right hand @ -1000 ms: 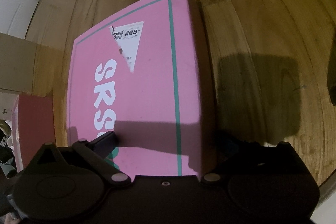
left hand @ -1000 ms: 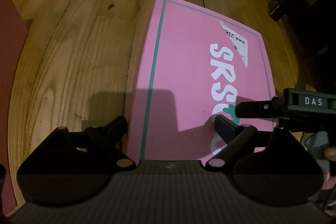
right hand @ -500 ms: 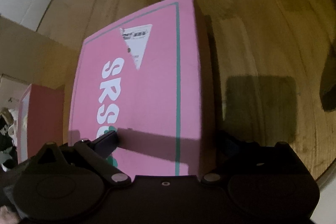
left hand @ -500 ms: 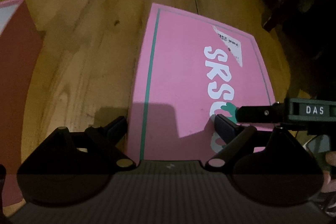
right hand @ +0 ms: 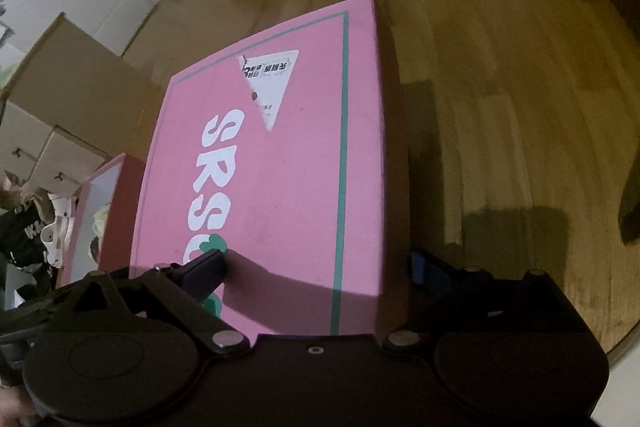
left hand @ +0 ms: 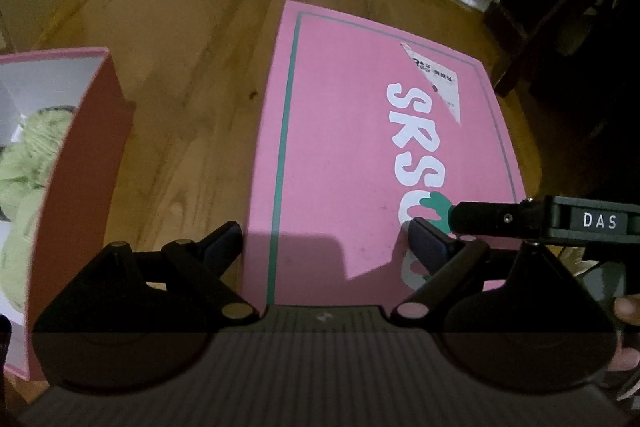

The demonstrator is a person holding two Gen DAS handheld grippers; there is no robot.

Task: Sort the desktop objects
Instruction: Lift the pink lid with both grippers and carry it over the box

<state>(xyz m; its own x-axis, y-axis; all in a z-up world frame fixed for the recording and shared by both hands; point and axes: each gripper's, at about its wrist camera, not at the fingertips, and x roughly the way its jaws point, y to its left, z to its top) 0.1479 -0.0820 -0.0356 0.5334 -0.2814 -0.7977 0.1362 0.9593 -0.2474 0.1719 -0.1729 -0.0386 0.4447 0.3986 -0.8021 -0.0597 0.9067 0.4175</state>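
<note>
A pink lid (left hand: 348,155), lettered "SRS" in white and edged with a green line, sits between two claws above a wooden floor (left hand: 192,67). The left claw (left hand: 326,239) straddles the lid's near left corner: one finger (left hand: 220,241) stands outside the left edge, the other finger (left hand: 428,247) lies over the top face beside the lettering. The jaws are spread wide; whether either pad presses the lid cannot be told.

Seen from the right wrist, the right claw (right hand: 316,267) straddles the lid (right hand: 280,167) at its near right corner, with its left finger (right hand: 204,267) over the printed top by a green mark and its right finger, with a blue pad (right hand: 420,267), just outside the lid's dark right side. Those jaws are also wide apart, and contact cannot be confirmed. From the left wrist, the right claw's finger tip (left hand: 484,217) reaches in from the right edge, over the lid, just beside the left claw's inner finger.

To the left stands an open pink box (left hand: 76,167) holding something pale green (left hand: 24,163), well apart from the lid. Cardboard boxes (right hand: 68,99) line the far wall.
</note>
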